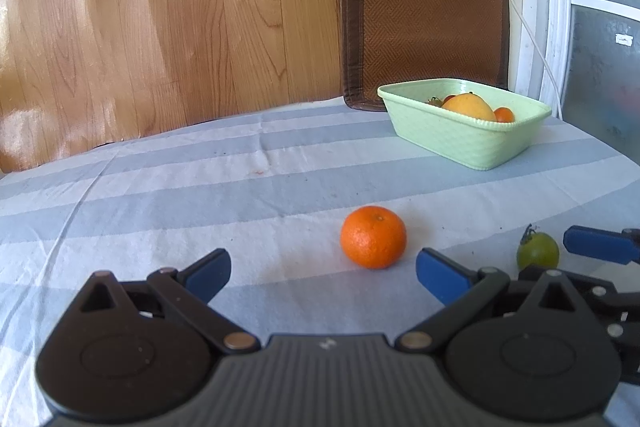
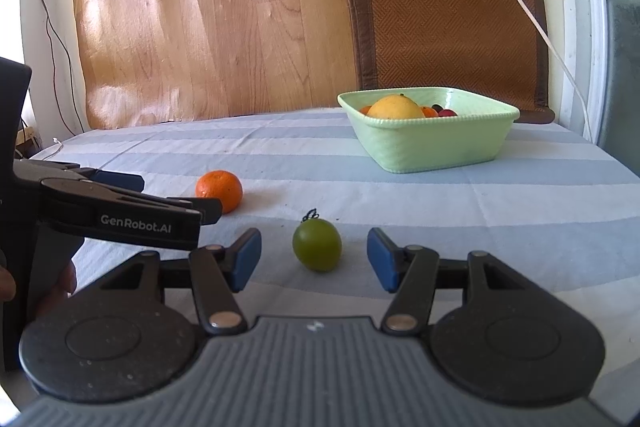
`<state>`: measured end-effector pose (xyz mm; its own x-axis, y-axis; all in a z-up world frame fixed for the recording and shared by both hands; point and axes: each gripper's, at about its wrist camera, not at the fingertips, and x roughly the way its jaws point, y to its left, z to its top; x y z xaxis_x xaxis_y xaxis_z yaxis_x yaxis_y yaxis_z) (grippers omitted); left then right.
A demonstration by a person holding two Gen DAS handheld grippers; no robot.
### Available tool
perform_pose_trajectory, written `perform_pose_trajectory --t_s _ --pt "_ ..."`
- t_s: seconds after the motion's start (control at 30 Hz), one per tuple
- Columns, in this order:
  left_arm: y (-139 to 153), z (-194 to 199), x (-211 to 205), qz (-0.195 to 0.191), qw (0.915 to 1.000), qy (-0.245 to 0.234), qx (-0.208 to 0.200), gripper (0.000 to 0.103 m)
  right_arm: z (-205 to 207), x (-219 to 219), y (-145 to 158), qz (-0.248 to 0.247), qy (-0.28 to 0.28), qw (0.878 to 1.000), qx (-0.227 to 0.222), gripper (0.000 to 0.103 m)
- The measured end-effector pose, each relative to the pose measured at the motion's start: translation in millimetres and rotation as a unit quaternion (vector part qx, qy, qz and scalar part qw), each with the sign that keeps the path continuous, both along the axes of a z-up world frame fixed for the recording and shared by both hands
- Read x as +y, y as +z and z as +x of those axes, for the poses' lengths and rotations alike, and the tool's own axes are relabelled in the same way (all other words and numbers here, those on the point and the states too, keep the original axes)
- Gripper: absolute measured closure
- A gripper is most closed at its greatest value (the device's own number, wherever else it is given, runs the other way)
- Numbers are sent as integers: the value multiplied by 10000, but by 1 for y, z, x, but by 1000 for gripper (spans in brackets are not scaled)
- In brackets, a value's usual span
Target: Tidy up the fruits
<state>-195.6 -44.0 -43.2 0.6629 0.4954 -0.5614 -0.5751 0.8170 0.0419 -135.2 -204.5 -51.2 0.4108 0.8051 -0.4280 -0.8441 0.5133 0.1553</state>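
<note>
Left gripper (image 1: pixel 323 274): jaws spread wide, dimpled round tangerine (image 1: pixel 373 237) just ahead, untouched.
Right gripper (image 2: pixel 314 259): wide, smooth green tomato (image 2: pixel 317 245) between its blue pads, stem tilted up-left.
Basket (image 2: pixel 404 147): ribbed pale-green plastic on striped cloth (image 1: pixel 160 187), fruit inside half hidden by its rim.

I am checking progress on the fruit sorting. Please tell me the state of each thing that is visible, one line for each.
left gripper: open, empty, low over the cloth, facing the orange.
right gripper: open, empty, fingers either side of the green tomato.
orange: loose on the tablecloth, outside the basket.
green tomato: on the cloth, stem on, not gripped.
green basket: upright, partly filled.
yellow fruit: already in the basket with small tomatoes.
</note>
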Motion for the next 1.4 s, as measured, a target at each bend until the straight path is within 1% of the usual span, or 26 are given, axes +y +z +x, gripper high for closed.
perform_pose_trajectory --t_s 0.2,0.33,0.6,1.0,1.13,1.2,1.23,1.27,1.4 --pt "0 1 0 -27 10000 -35 42 1 0 0 0 1 5 10000 -1 42" --pt "0 6 2 -127 9997 -163 115 1 0 0 0 -2 4 10000 3 42" --pt "3 12 6 -253 9992 -296 47 1 0 0 0 -2 26 10000 8 43" --pt "4 16 8 -218 9992 -320 52 1 0 0 0 23 50 10000 12 43" --pt "6 13 10 -102 9993 -365 53 1 0 0 -1 24 44 10000 15 43" --pt "9 13 13 -143 9991 -395 18 1 0 0 -1 14 50 10000 15 43" --pt "9 13 14 -153 9990 -417 6 3 0 0 -1 7 51 10000 15 43" --pt "10 13 15 -148 9989 -442 12 7 0 0 -1 2 51 10000 17 43" --pt "10 21 14 -35 9983 -578 98 13 0 0 0 -24 58 10000 15 43"
